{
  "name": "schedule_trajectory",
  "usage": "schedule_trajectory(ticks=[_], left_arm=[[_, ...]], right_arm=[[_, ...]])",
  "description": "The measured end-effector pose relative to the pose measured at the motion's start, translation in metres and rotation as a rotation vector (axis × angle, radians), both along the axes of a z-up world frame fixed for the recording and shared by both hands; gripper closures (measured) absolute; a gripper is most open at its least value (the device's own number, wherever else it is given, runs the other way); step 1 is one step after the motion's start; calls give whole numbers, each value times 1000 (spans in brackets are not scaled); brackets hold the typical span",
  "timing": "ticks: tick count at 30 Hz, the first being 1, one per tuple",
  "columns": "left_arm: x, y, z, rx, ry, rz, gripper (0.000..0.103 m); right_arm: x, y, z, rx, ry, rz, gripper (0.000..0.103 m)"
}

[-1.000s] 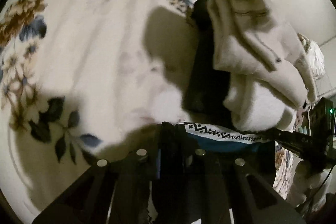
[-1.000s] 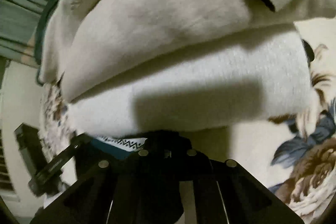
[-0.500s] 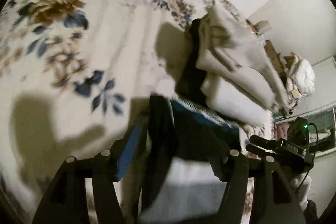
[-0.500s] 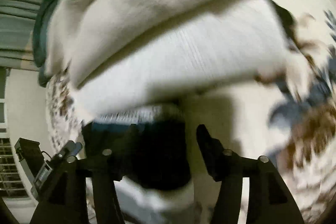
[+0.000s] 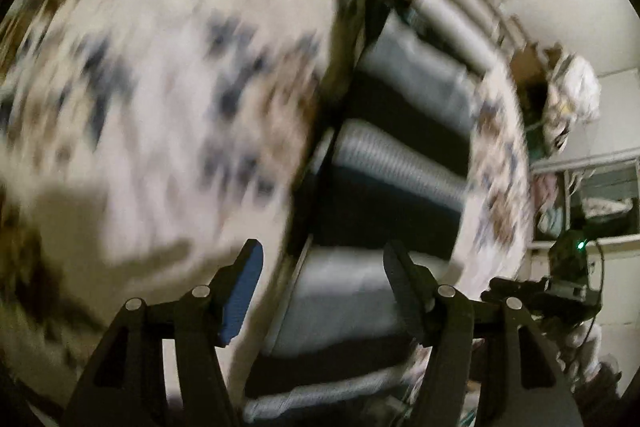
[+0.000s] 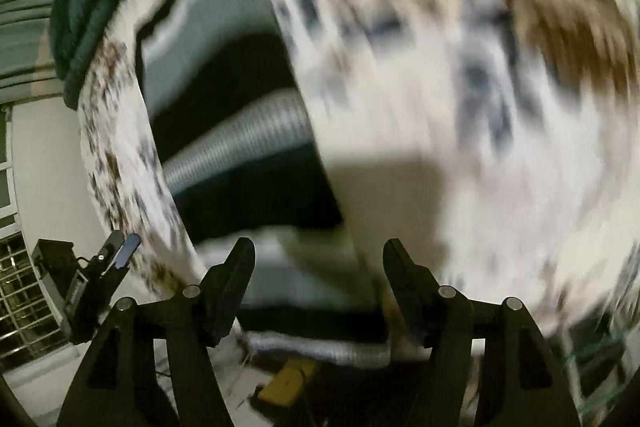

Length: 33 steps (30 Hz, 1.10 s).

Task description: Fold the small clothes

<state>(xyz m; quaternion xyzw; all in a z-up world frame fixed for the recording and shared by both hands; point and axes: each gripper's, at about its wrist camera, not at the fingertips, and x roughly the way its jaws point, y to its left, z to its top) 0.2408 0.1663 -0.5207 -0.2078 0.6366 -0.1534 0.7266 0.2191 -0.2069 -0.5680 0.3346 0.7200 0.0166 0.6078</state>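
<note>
A row of folded clothes lies on the floral bedsheet [image 5: 160,107], blurred by motion. It holds a ribbed grey piece [image 5: 396,163] [image 6: 240,131], black pieces [image 5: 400,223] and a light grey piece [image 5: 340,299]. My left gripper [image 5: 320,251] hangs open above the near end of the row with nothing between its pads. My right gripper [image 6: 320,245] hovers over the row's edge, its jaws opening and nothing held between them. The left gripper's blue-padded finger [image 6: 124,253] shows at the left of the right wrist view.
A dark green blanket [image 6: 84,7] lies at the far end of the bed. A window grille [image 6: 24,291] and a yellow object [image 6: 288,383] on the floor sit below the bed edge. A shelf with laundry [image 5: 600,195] and a white bundle [image 5: 576,87] stand at the right.
Both grippers were shut on a dark garment beside the beige pile. They have opened, let it go and swung away fast along the row of folded clothes.
</note>
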Motion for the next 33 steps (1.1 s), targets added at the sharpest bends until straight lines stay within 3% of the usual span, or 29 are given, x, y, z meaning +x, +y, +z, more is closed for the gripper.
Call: schedule_trajectory(ticks=[4, 9, 13, 15, 16, 17, 18, 20, 21, 28, 30, 31, 32, 33], left_arm=[[-65, 7, -42, 21, 117, -1, 43], [-112, -1, -74, 55, 168, -7, 43], [-122, -11, -76, 51, 147, -2, 43], [-126, -17, -72, 64, 94, -16, 45], [-129, -19, -72, 70, 73, -24, 56], [-132, -20, -74, 73, 66, -32, 89], [-134, -21, -76, 92, 70, -39, 97], [-139, -20, -77, 88, 56, -30, 97], [-141, -21, -74, 87, 50, -28, 97], [-159, -22, -71, 59, 37, -59, 96], [-155, -18, -68, 23, 45, -48, 94], [-155, -16, -67, 10, 48, -37, 85], [-155, -10, -67, -4, 51, -21, 68], [-154, -6, -67, -36, 49, 1, 57]], right_arm=[[-65, 20, -38, 1, 78, 22, 34], [-122, 46, -80, 11, 105, 29, 34], [-140, 65, -107, 11, 122, -6, 34], [-140, 74, -115, 10, 118, -25, 38], [-143, 78, -118, 3, 111, -31, 40], [-148, 79, -118, -7, 96, -39, 52], [-152, 83, -117, -23, 71, -53, 72], [-158, 90, -112, -41, 47, -68, 86], [-163, 92, -108, -58, 39, -62, 88], [-169, 101, -99, -84, 43, -17, 88], [-163, 99, -101, -55, 57, -17, 79], [-161, 97, -100, -55, 68, -15, 74], [-159, 95, -99, -54, 70, -17, 62], [-158, 90, -96, -44, 60, -26, 53]])
